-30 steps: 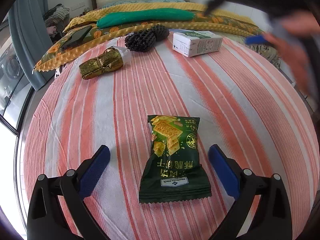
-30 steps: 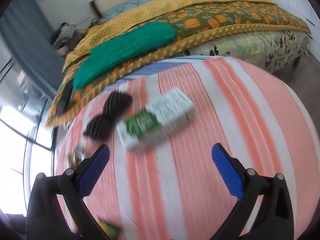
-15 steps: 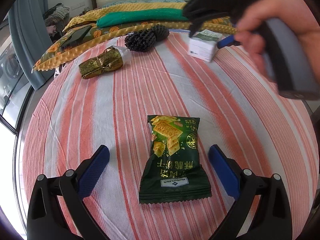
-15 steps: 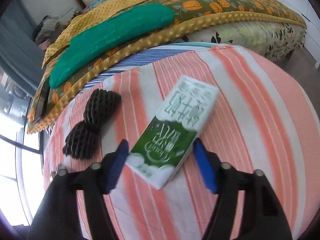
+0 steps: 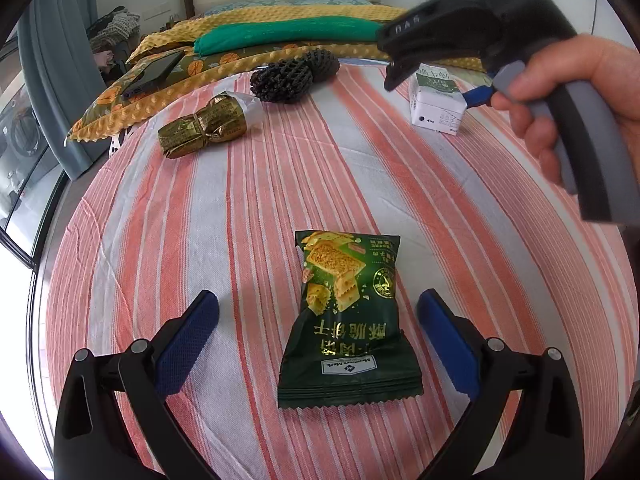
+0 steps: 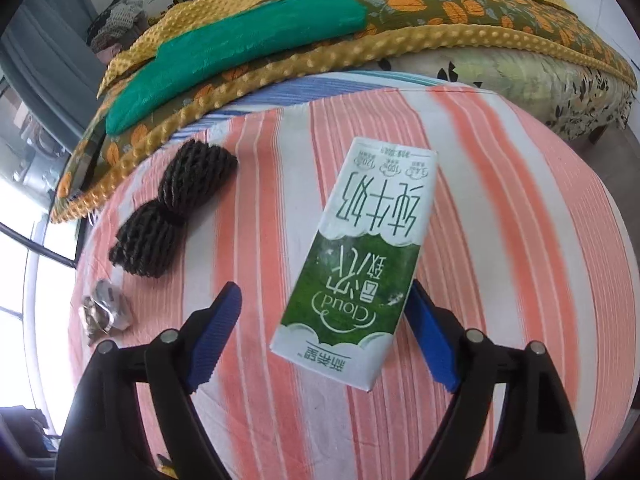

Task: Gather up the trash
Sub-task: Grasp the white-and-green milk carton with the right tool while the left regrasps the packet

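A dark green biscuit packet (image 5: 344,320) lies flat on the striped tablecloth (image 5: 280,184), between the fingers of my open left gripper (image 5: 318,300), which does not touch it. A white and green milk carton (image 6: 360,264) lies on the cloth between the blue pads of my right gripper (image 6: 322,292). Its jaws are opening: the left pad (image 6: 216,332) stands clear of the carton and the right pad sits at its edge. In the left wrist view a hand (image 5: 580,92) holds that gripper over the carton (image 5: 438,104) at the far right.
A crumpled gold wrapper (image 5: 204,130) and a black foam net (image 5: 294,74) lie at the far side of the cloth. Behind them is a bed with a yellow blanket, a green cushion (image 5: 288,30) and a phone (image 5: 154,72). A window is at the left.
My right gripper came down over the milk carton, its jaws narrowed around it and then widened a little, and the carton turned. The left gripper and the packet stayed put.
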The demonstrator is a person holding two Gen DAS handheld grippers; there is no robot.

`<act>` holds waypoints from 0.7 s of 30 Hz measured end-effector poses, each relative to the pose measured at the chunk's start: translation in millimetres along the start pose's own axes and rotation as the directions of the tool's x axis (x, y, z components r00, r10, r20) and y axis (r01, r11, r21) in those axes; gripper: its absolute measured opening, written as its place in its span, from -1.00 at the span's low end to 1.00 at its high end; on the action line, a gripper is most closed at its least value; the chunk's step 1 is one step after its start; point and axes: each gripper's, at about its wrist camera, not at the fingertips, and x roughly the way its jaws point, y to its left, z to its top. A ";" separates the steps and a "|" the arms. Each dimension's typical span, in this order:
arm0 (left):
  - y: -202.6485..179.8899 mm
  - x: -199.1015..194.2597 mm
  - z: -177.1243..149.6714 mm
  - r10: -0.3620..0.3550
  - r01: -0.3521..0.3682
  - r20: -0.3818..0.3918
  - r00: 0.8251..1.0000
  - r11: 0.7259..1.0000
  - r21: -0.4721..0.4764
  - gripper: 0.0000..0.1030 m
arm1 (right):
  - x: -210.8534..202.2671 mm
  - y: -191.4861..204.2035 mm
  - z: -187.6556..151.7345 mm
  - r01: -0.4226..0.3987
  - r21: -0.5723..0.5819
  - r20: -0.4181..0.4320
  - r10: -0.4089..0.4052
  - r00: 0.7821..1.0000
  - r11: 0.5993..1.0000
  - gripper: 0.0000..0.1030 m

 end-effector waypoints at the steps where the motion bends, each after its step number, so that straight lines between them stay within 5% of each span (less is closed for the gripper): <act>1: 0.0 0.0 0.0 0.000 0.000 0.000 1.000 1.000 0.000 0.90 | -0.3 -2.8 -3.3 0.014 -0.010 0.013 -0.014 1.000 1.000 0.20; 4: 0.0 -0.1 0.1 -0.001 0.001 0.000 1.000 1.000 0.000 0.90 | -10.9 -22.6 -18.3 0.006 -0.048 0.043 -0.004 0.999 0.999 -0.08; 12: 0.2 0.2 0.2 -0.001 0.001 0.000 1.000 1.000 -0.001 0.90 | -69.1 -61.8 -132.7 -0.109 -0.312 0.002 0.115 0.993 0.944 -0.07; 14: 0.2 0.3 0.2 -0.001 0.001 0.000 1.000 1.000 -0.001 0.90 | -79.3 -65.6 -160.7 -0.052 -0.355 0.063 0.080 0.995 0.933 0.04; 15: 0.2 0.2 0.2 -0.001 0.001 0.000 1.000 1.000 -0.001 0.90 | -81.5 -67.0 -170.6 -0.034 -0.361 0.089 0.071 0.993 0.932 0.36; 17: 0.3 0.1 0.2 -0.001 0.001 0.000 1.000 1.000 -0.001 0.90 | -80.5 -71.3 -185.0 -0.024 -0.348 0.129 0.073 0.989 0.937 0.58; 21: 1.2 0.2 -0.2 -0.010 0.010 0.000 1.000 1.000 -0.002 0.90 | -73.0 -75.2 -197.7 0.011 -0.327 0.177 0.050 0.983 0.945 0.62</act>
